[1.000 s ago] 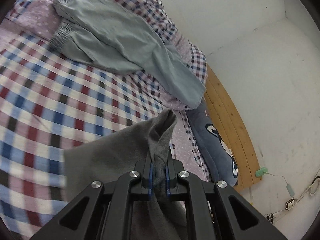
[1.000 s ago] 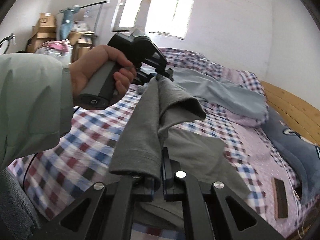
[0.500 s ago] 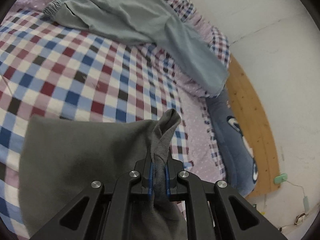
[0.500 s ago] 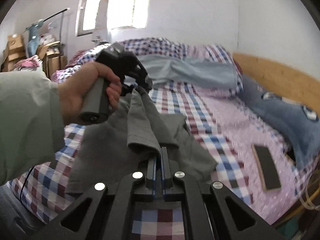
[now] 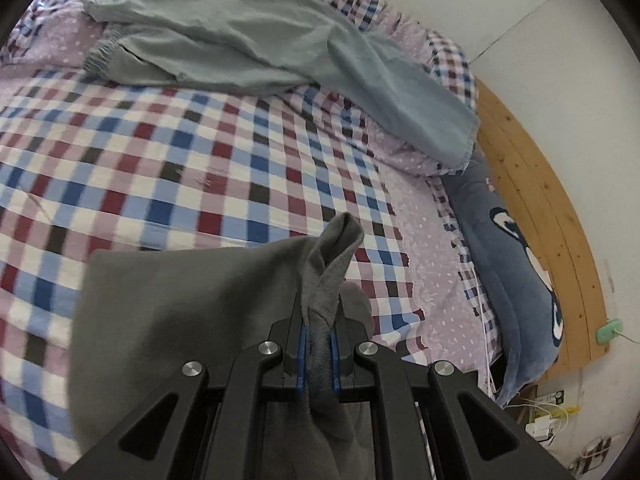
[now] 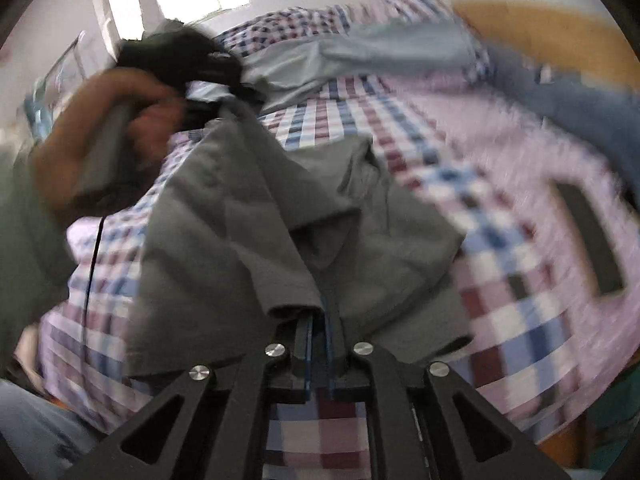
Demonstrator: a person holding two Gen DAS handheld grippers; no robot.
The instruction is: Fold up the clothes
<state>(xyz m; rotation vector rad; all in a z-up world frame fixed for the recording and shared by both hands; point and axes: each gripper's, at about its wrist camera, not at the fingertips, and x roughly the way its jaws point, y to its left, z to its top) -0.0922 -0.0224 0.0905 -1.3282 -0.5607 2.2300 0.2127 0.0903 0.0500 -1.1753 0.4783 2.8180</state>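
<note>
A dark grey shirt (image 5: pixel 192 300) hangs low over the checked bed, held at two points. My left gripper (image 5: pixel 319 344) is shut on a bunched corner of it that sticks up between the fingers. In the blurred right wrist view the grey shirt (image 6: pixel 248 216) spreads across the bed, and my right gripper (image 6: pixel 319 332) is shut on its near edge. The left gripper (image 6: pixel 192 64), in a person's hand, holds the shirt's far corner. Light grey-green trousers (image 5: pixel 256 36) lie crumpled at the far end of the bed.
The bed's checked sheet (image 5: pixel 160 152) lies beyond the shirt. A blue cartoon pillow (image 5: pixel 516 256) rests against the wooden headboard (image 5: pixel 548 208). A dark flat rectangular object (image 6: pixel 588 236) lies on the sheet at the right. Cables and a plug (image 5: pixel 544 420) sit on the floor.
Both grippers have come down toward the bed with the grey shirt, which now spreads over the sheet. The right wrist view has swung and blurred. Both grips are unchanged.
</note>
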